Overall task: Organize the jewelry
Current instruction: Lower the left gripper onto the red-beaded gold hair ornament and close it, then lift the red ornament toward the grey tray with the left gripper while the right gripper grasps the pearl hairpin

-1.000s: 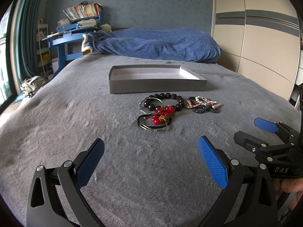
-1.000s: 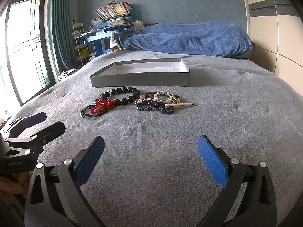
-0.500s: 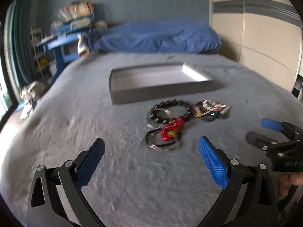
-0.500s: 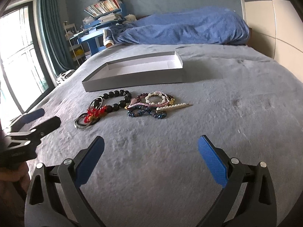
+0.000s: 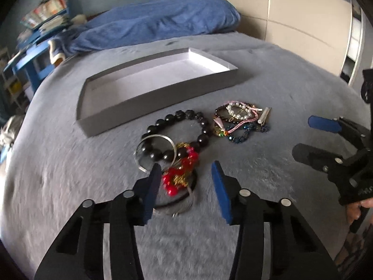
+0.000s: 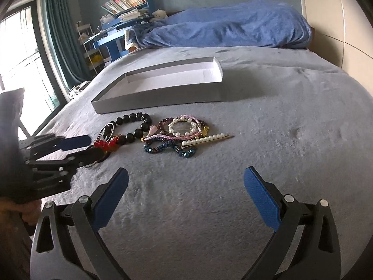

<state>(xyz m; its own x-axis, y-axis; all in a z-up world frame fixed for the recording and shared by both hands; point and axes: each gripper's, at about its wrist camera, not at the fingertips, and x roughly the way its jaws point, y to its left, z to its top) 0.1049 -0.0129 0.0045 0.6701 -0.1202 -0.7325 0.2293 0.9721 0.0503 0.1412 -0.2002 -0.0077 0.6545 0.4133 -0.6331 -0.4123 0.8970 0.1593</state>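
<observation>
A shallow grey cardboard tray (image 6: 163,98) lies on the grey plush bedspread (image 6: 279,140), with a crumpled blue blanket (image 6: 233,30) behind it. Just in front of the tray sits a black bead bracelet (image 5: 179,135); a silver metal bangle (image 5: 155,151) overlaps its left side, and a red bead ornament (image 5: 180,175) lies in front, on a dark ring (image 5: 184,200). Right of the bracelet lies a tangle of pearl, pink and blue bead jewelry (image 6: 181,135).

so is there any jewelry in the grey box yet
No, the grey box shows only its bare white floor, and all the jewelry lies on the bed in front of it.
</observation>
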